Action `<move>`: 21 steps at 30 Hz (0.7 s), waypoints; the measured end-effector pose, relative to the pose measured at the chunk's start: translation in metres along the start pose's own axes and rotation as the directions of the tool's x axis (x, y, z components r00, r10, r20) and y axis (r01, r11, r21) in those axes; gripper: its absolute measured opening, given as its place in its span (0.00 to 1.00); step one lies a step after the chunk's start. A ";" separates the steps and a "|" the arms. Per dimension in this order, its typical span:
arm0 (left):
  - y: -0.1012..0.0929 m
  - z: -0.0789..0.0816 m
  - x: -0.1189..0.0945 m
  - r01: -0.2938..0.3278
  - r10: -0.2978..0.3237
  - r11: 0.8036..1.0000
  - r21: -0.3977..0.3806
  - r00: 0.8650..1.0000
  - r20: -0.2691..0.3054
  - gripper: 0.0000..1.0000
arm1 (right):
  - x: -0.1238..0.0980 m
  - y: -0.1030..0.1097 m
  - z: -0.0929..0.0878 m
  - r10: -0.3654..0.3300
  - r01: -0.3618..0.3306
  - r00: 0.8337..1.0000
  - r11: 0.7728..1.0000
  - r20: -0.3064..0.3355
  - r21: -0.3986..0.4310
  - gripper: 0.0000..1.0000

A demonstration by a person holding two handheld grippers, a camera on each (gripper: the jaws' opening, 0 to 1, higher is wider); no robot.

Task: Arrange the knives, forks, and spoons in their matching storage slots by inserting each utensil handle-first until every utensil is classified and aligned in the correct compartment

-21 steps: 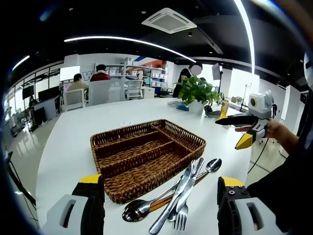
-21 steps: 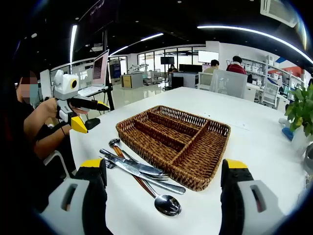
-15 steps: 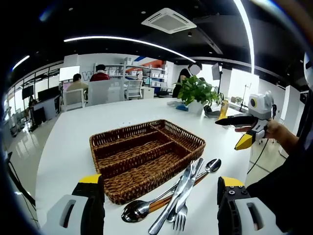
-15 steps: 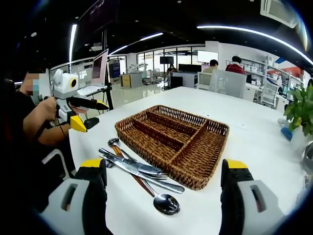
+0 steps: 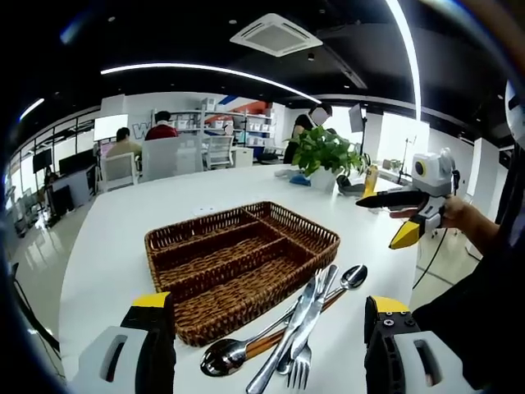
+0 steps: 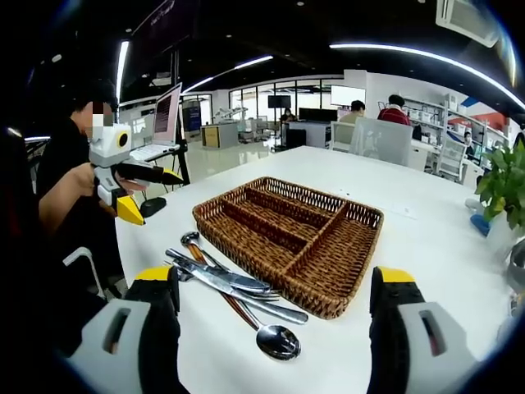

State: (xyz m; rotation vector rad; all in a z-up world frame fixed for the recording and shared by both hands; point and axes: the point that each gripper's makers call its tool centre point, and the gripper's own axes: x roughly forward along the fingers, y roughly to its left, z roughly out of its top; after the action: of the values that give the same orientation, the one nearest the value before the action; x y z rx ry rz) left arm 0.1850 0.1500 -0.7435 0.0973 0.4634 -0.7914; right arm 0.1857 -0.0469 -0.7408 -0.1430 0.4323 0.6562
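Little is changing since the earlier frames: both views are drifting slightly, which reads as the hands moving, while the cutlery is lying where it was. Wicker tray point(image 5: 176, 238) is sitting on the white table point(image 5: 107, 222), its compartments looking empty, none of the utensils sorted yet. Cutlery pile point(image 5: 289, 324) is resting on the table just beside the tray's near wall, spoons, a knife and a fork crossing over one another; one spoon bowl point(image 5: 221, 357) is pointing toward the left gripper point(image 5: 271, 349), whose jaws are spread wide and holding nothing. Right gripper point(image 6: 275, 336) is likewise hovering with jaws wide apart and empty, the same pile point(image 6: 234, 291) lying ahead of it, a spoon bowl point(image 6: 277, 341) nearest. Each gripper is also showing in the other's view, held up off the table at the side point(image 5: 406, 215) point(image 6: 131, 190), its jaws apart. Judging risks: the pieces are overlapping, so closing on one is likely to drag or lift a neighbour; the polished metal may be slipping in a shallow pinch; a grab near the bowl or tines would be leaving the handle badly placed for going in handle-first; and a nudge against the tray wall could be shifting the light wicker
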 end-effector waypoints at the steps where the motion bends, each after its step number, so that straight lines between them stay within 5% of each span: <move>1: 0.000 0.000 0.000 0.000 0.000 1.000 0.001 1.000 -0.001 1.00 | 0.000 0.000 0.000 0.001 -0.001 1.000 1.000 0.000 -0.001 0.98; 19: -0.018 -0.022 0.008 0.073 -0.062 0.994 0.086 0.990 -0.127 1.00 | -0.002 0.007 -0.005 0.006 -0.006 1.000 1.000 -0.019 -0.028 0.97; 21: -0.020 -0.021 0.010 0.074 -0.062 0.993 0.094 0.991 -0.121 0.93 | -0.002 0.008 -0.006 0.007 -0.008 1.000 1.000 -0.024 -0.029 0.97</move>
State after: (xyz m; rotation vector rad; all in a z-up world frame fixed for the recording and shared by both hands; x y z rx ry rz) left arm 0.1692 0.1347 -0.7652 0.2218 0.5416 -0.8786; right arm 0.1772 -0.0434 -0.7450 -0.1771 0.4469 0.6686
